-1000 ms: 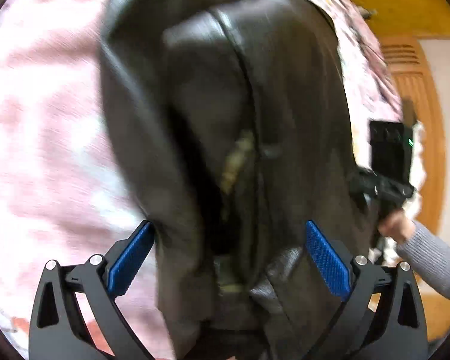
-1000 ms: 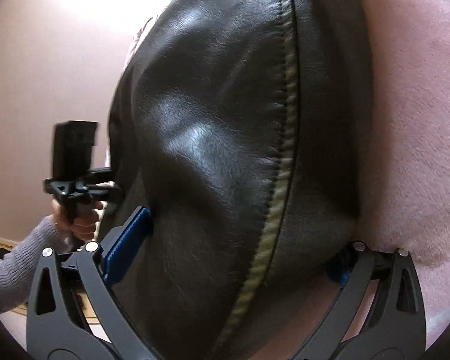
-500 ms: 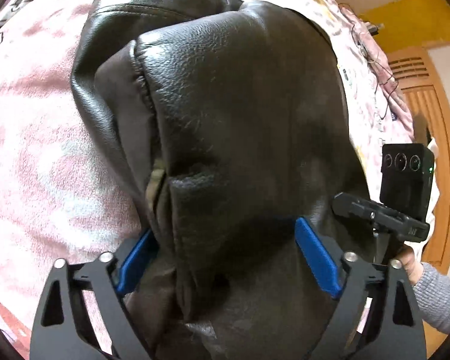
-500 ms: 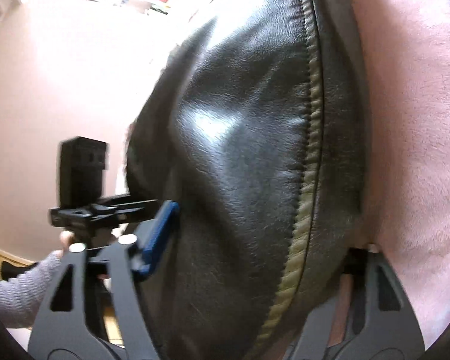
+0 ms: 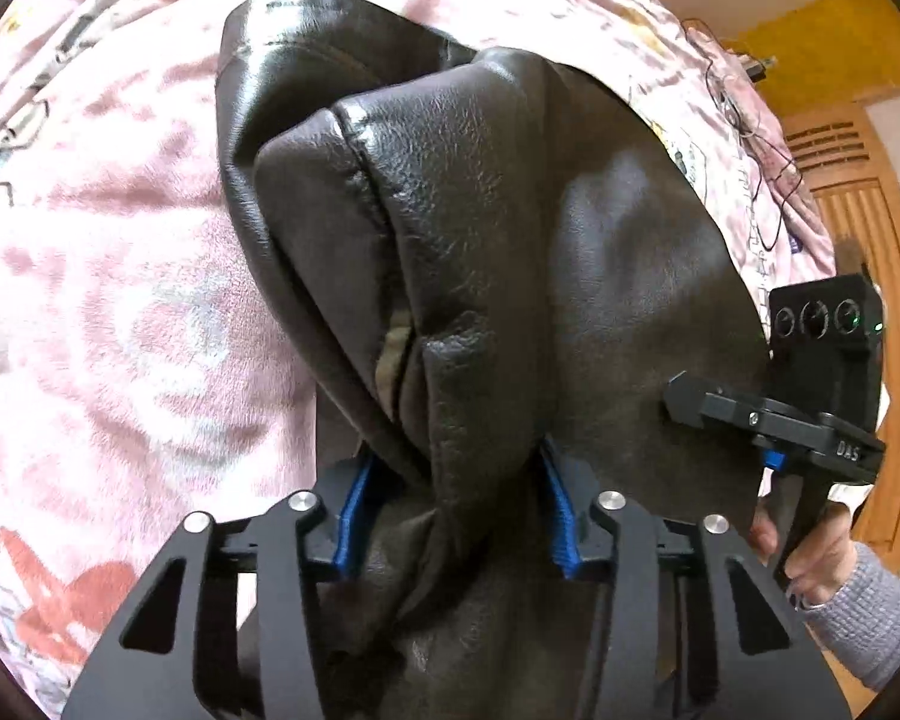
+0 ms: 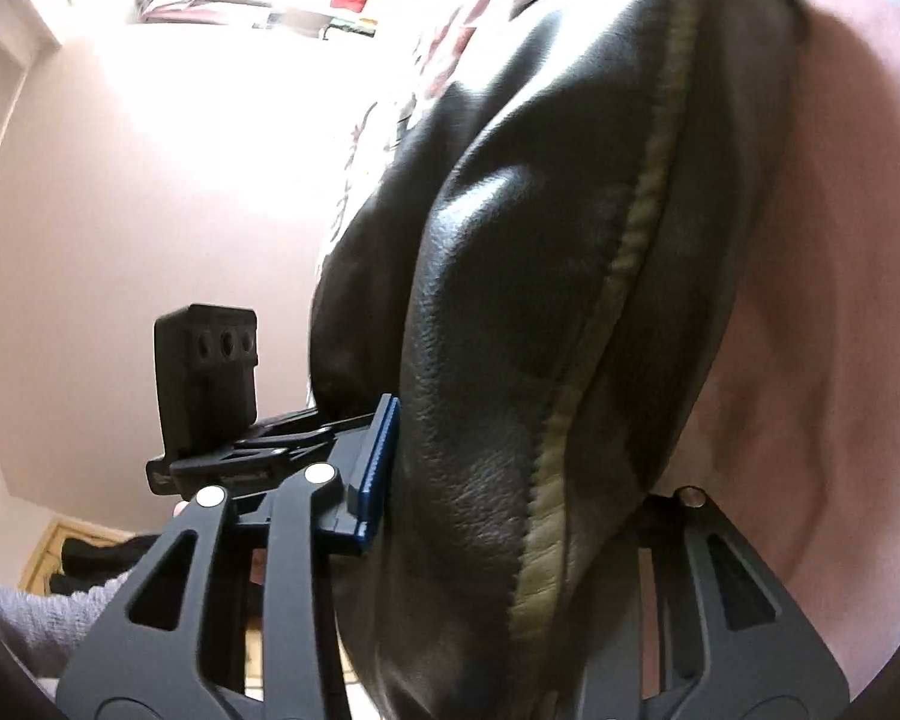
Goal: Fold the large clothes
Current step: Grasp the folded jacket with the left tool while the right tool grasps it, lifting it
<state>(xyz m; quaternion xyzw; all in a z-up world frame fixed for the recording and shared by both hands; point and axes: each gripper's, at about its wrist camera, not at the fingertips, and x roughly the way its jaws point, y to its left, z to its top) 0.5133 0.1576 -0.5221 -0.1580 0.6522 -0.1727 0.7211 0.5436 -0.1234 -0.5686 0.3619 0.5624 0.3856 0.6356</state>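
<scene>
Left gripper: black frame of flat angular links with triangular cut-outs, round silver screws at the pivots, and ribbed blue pads lining the inner faces of both fingers. Right gripper: same black linkage, silver screws and blue pad; seen from the left wrist it carries white "DAS" lettering on its side, and a black box above its handle shows three round lenses and a green light. The hand on that handle wears a grey ribbed knit sleeve and a ring.
</scene>
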